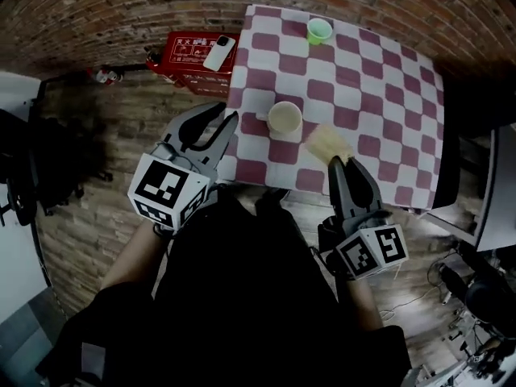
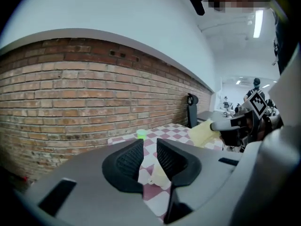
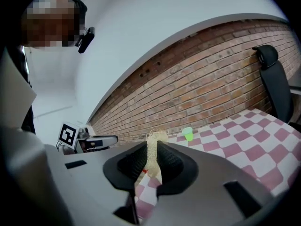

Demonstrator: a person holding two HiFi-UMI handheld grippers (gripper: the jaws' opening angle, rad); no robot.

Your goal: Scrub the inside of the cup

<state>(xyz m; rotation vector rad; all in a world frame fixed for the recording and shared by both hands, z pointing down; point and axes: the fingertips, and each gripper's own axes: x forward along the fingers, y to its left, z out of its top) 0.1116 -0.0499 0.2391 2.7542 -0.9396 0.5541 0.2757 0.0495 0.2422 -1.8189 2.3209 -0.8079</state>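
Two cups stand on the checked worktop (image 1: 379, 95); the one the task seems to mean, the cream cup (image 1: 285, 118), sits upright near the front edge, well apart from the green cup (image 1: 319, 31) at the far edge; no scrubbing is under way, as far as I can judge; the right claw (image 1: 343, 164) is clamped on a pale fibrous pad (image 1: 325, 142), which sticks out past its tips and hangs just beside the cream cup on its right, not inside it; the left claw (image 1: 226, 113) has its jaws apart with nothing between them and hovers off the cup's left side, near the worktop's edge; in the left gripper view the cup shows through the gap but beyond the tips, untouched; so the pad in hand is the only part I would count as done; left to do, by my reading: steady the cup with the left claw, bring the pad over the rim, push it down inside and work it round the wall and bottom; whether the cup holds water or dirt I cannot tell; a red box (image 1: 187, 57) with a phone (image 1: 219, 52) on it lies off the worktop's left and plays no part.
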